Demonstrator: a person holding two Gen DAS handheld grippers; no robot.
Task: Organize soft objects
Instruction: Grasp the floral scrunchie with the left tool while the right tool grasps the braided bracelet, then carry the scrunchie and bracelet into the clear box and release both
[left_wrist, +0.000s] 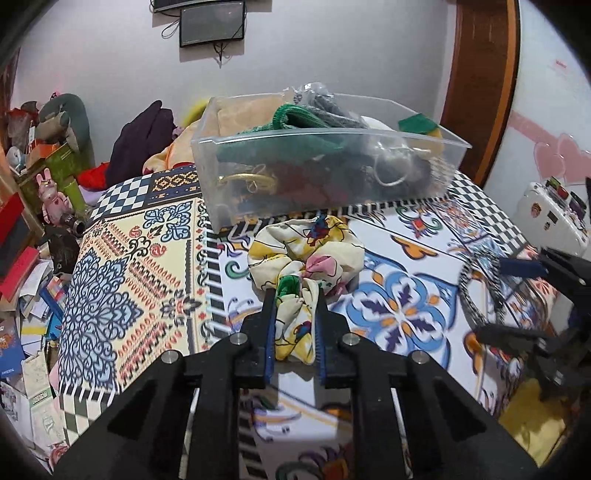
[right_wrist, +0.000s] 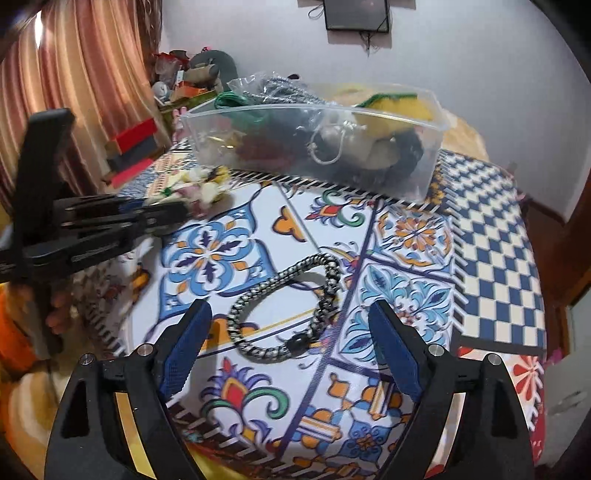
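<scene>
A floral cream scrunchie (left_wrist: 306, 254) lies on the patterned table cover just in front of a clear plastic bin (left_wrist: 325, 199). My left gripper (left_wrist: 295, 295) is shut on the near edge of the scrunchie. It also shows in the right wrist view (right_wrist: 199, 192). A black-and-white braided band (right_wrist: 291, 299) lies flat on the cover. My right gripper (right_wrist: 288, 314) is open, its blue pads on either side of the band, not touching it. The band shows blurred in the left wrist view (left_wrist: 480, 284). The bin (right_wrist: 424, 181) holds green, dark and yellow soft items.
The patterned cover (right_wrist: 491, 236) ends at edges on the left and right. Clutter of boxes and papers (left_wrist: 33, 280) lies left of the table. A white case (left_wrist: 550, 221) stands at the right. A curtain (right_wrist: 92, 74) hangs at the left.
</scene>
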